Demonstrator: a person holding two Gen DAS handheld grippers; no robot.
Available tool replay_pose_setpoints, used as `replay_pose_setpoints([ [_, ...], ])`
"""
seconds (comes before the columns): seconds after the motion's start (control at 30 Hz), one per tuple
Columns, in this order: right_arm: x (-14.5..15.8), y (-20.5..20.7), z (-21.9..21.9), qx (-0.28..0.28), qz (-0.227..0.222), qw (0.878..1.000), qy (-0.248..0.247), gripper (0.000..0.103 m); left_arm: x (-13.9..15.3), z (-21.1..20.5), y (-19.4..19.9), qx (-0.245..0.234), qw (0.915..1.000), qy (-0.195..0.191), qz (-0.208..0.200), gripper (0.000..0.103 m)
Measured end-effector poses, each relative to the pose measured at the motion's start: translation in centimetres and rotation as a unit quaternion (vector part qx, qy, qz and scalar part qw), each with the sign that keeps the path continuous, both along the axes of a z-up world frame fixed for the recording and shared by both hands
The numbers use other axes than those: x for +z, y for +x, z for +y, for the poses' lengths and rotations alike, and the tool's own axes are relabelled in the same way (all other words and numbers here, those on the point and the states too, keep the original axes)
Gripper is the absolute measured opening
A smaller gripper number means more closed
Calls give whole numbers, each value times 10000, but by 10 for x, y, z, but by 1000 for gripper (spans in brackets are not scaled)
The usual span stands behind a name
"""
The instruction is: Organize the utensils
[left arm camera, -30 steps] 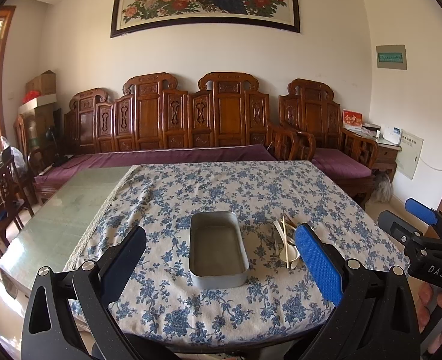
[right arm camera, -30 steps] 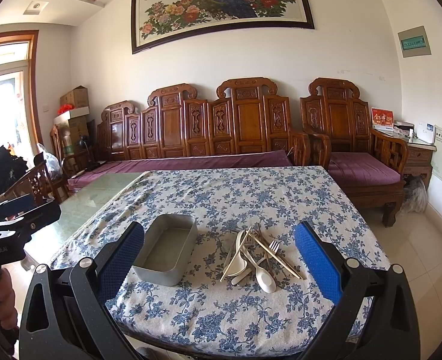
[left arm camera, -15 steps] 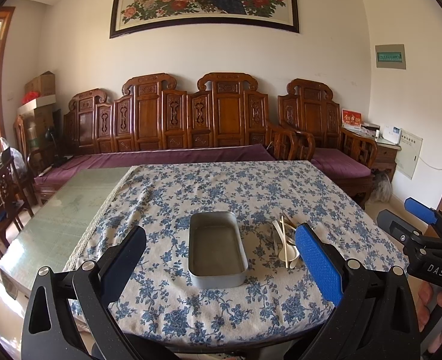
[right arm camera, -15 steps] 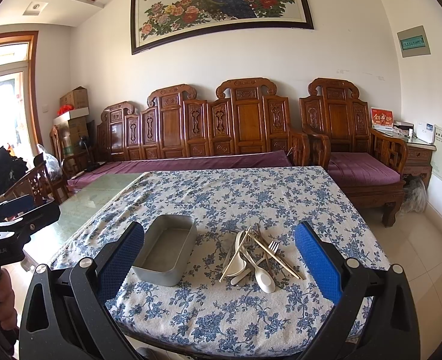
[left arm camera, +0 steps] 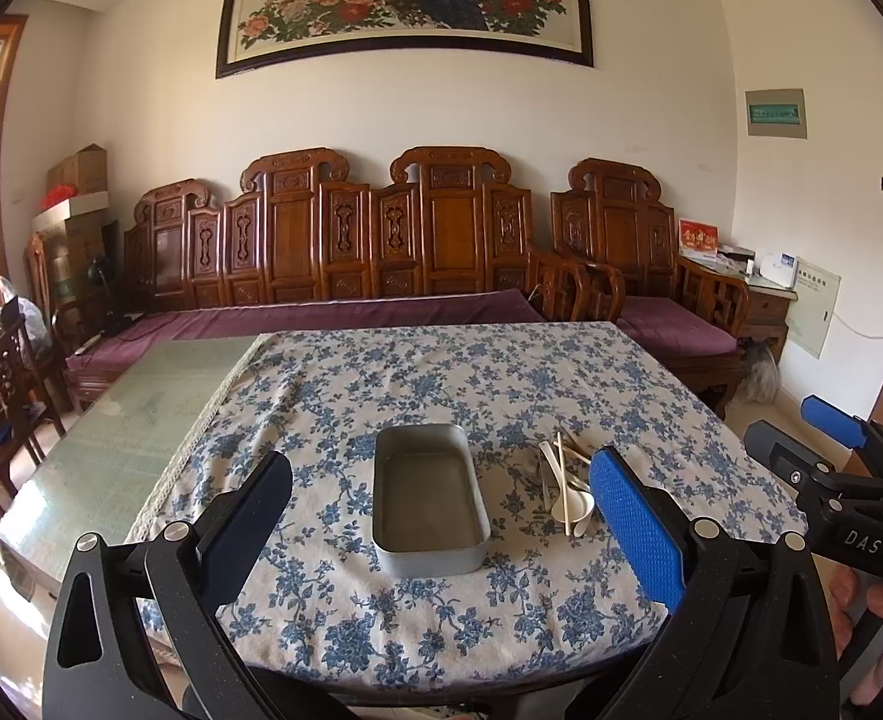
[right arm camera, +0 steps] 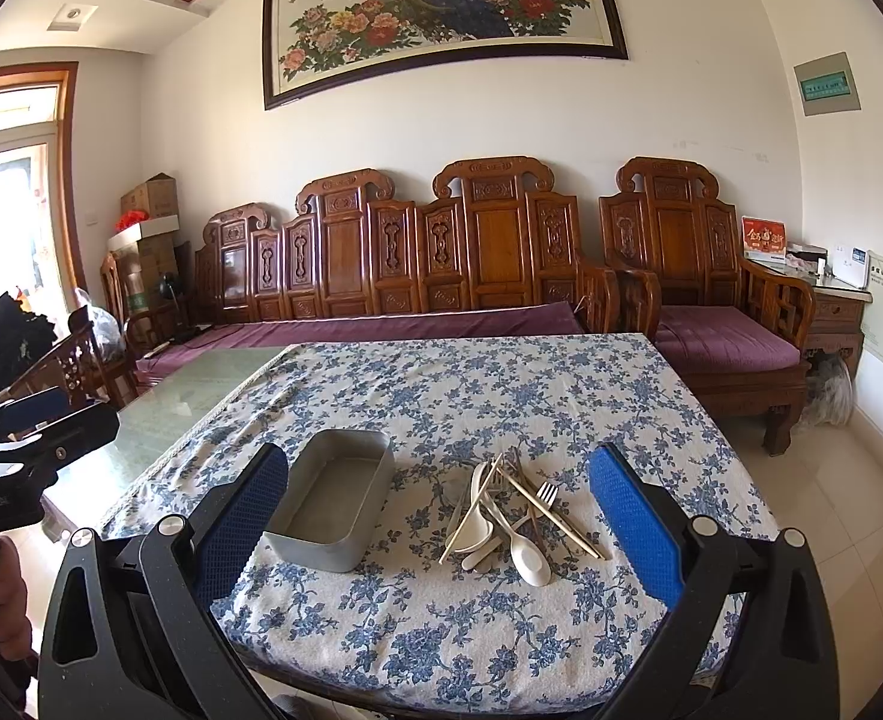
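The utensils (right arm camera: 510,510) lie in a loose crossed pile on the floral cloth (right arm camera: 501,396), near the table's front edge: 2 white spoons (right arm camera: 528,558), a fork (right arm camera: 544,495) and chopsticks (right arm camera: 552,519) overlapping one another. Just to their left, apart from them, sits the grey tin (right arm camera: 333,501), with nothing in it. From my left view the tin (left arm camera: 428,495) is dead ahead and the pile (left arm camera: 564,489) is partly hidden behind my pad. My right gripper (right arm camera: 438,531) hangs short of the table with its blue fingers (right arm camera: 633,531) spread wide, gripping nothing. My left gripper (left arm camera: 441,531) is likewise held back, fingers (left arm camera: 636,528) wide apart. Beyond the cloth the bare tabletop (left arm camera: 117,432) shows, then a carved bench (right arm camera: 417,264).
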State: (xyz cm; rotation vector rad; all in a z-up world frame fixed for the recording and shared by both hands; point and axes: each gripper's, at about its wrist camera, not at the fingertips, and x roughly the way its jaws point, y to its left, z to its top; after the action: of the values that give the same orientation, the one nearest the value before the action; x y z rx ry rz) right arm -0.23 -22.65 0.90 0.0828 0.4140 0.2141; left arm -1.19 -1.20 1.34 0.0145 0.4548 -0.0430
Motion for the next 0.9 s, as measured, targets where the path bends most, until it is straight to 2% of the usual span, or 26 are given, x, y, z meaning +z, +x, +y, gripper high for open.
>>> replay_pose_setpoints([
  [0.37, -30, 19, -9, 20, 256, 9995, -155, 100, -30, -3, 23, -233, 9988, 0, 430, 96],
  [0.47, -42, 30, -14, 9, 365, 9991, -200, 96, -39, -6, 33, -332, 9980, 3, 540, 96],
  [0.57, -53, 44, -20, 20, 476, 9986, -233, 90, -47, -9, 43, -417, 9971, 21, 640, 96],
  [0.9, -87, 108, -39, 45, 850, 9960, -274, 57, -68, -22, 89, -726, 9924, 114, 988, 96],
])
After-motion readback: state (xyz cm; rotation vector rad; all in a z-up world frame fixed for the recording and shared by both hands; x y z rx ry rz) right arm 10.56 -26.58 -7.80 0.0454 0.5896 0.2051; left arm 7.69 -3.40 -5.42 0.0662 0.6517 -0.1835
